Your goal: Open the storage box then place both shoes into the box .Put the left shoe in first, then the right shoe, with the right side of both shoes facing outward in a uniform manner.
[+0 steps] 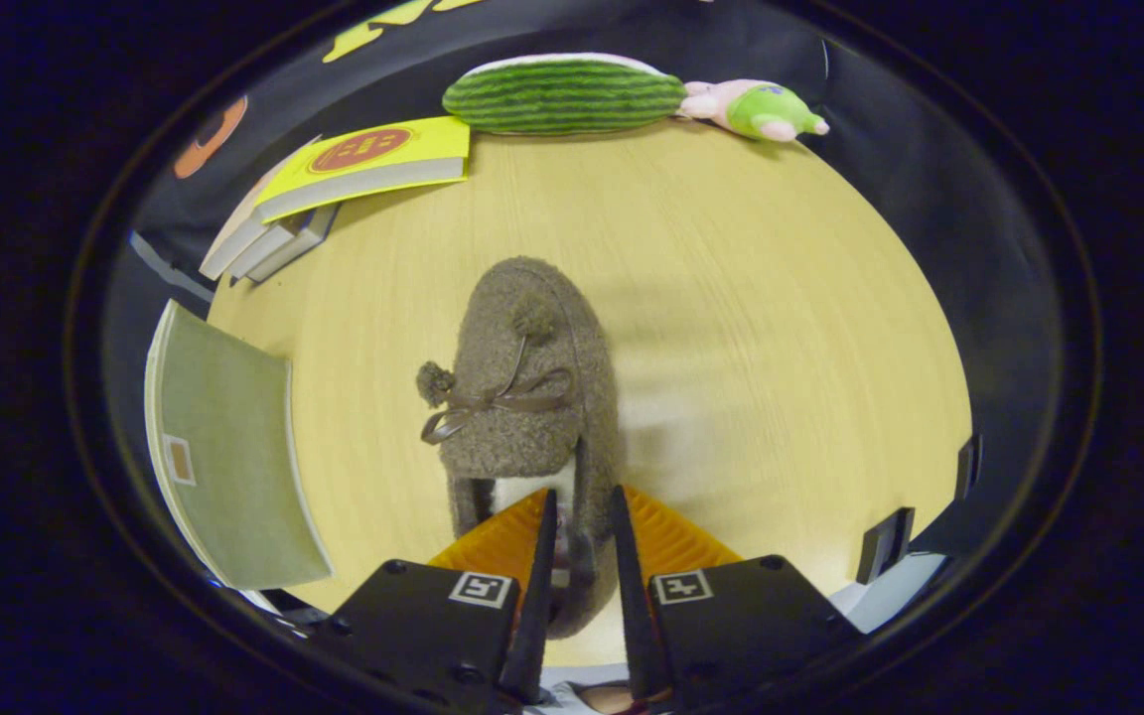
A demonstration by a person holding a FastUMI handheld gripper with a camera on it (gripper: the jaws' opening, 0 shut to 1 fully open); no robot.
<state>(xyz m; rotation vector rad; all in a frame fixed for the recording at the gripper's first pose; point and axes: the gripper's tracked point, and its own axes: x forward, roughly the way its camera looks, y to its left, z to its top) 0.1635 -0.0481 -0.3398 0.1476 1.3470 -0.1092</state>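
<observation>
A brown fuzzy shoe (522,397) with a ribbon bow and two pompoms points its toe away from me, over the pale wooden table (751,298). My gripper (583,494) is shut on the shoe's right-hand collar wall near the heel; one finger sits inside the white-lined opening and the other outside. The heel end is hidden behind the fingers. To the left of the fingers lies the green storage box (224,457) with a pale rim and a small label; I see one flat green face and cannot tell if it is open.
A stack of books (334,184) with a yellow cover on top lies at the far left of the table. A striped green watermelon cushion (562,96) and a pink and green plush toy (756,109) rest along the far edge. Bare tabletop spreads right of the shoe.
</observation>
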